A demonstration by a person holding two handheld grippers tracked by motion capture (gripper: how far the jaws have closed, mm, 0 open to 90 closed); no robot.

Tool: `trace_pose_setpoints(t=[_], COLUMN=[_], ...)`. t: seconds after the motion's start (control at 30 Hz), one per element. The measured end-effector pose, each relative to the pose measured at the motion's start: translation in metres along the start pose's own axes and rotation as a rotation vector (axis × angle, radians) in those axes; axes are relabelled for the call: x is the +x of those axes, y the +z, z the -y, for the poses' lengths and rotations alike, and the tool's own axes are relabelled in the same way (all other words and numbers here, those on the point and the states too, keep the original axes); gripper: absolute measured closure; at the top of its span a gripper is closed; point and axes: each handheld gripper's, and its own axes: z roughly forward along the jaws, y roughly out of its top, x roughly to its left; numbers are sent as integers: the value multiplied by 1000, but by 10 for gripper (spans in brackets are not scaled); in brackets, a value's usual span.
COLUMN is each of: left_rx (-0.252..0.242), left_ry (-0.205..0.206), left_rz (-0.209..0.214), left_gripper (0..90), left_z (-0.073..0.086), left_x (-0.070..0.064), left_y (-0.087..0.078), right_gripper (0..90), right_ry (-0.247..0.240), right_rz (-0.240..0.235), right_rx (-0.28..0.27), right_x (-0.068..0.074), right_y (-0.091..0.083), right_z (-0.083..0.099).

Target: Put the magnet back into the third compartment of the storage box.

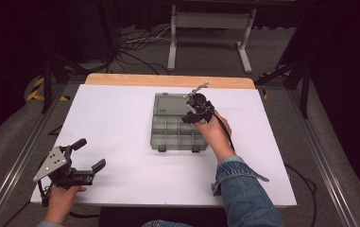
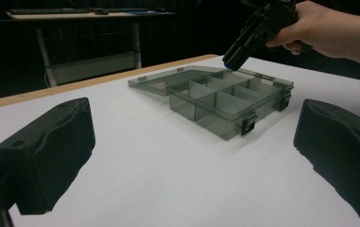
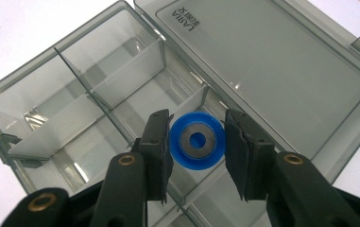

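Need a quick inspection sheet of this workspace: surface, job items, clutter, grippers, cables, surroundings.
Surface: white table top with a wooden far edge.
Job's things: grey compartment box, lid open flat behind it; blue ring over a compartment by the hinge.
Clutter: nothing seen.
Grippers: right gripper over the box, jaws flanking the ring, contact unclear; left gripper open at the near left corner, holding nothing.
Cables: black cable trails from the right gripper along the hand.
Surroundings: dark room, floor cables, white stand behind.
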Motion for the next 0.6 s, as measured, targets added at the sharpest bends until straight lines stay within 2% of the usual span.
trace_pose_setpoints(t=[0.6], left_rx=[0], left_ry=[0], left_rz=[0], left_gripper=[3], left_z=[0], left_x=[0], left_y=[0], right_gripper=[620], right_ry=[-1], right_rz=[-13], right_rx=[58], right_x=[-4], right_y=[19], right_z=[1])
